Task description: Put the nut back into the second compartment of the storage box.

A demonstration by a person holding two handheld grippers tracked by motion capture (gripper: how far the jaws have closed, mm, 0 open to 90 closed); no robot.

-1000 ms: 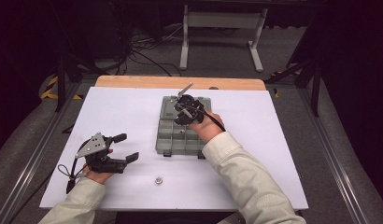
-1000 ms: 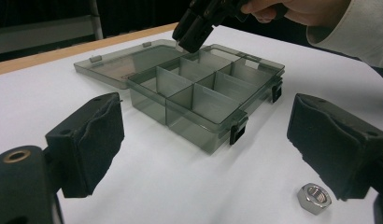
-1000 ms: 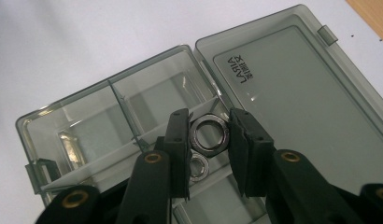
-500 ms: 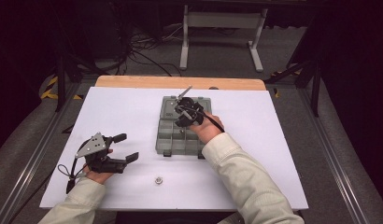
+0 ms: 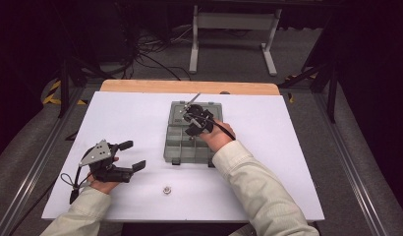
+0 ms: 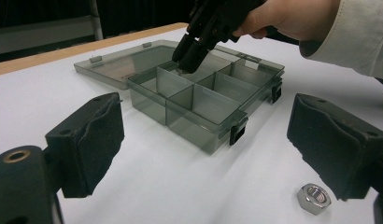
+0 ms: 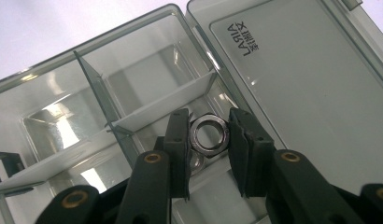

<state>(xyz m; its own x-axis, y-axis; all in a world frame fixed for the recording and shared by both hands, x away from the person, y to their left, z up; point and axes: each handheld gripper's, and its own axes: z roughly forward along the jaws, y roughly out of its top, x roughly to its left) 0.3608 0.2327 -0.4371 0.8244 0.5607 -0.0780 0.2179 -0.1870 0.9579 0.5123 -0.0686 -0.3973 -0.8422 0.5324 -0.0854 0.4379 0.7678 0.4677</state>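
A steel nut (image 7: 208, 134) is pinched across its flats between the narrowed jaws of the right gripper (image 7: 207, 140), held low over a rear compartment of the open grey organizer box (image 5: 189, 142) beside its flat-lying lid (image 7: 301, 79), with what looks like a second nut glimpsed just beneath. Small, hard and smooth, it is judged light but slippery, liable to roll or bounce, so flat sides are best gripped squarely. The left gripper (image 5: 133, 156) is rested wide open and empty on the white table (image 5: 288, 147), another nut (image 5: 166, 189) lying loose nearby, dark floor and cables behind.
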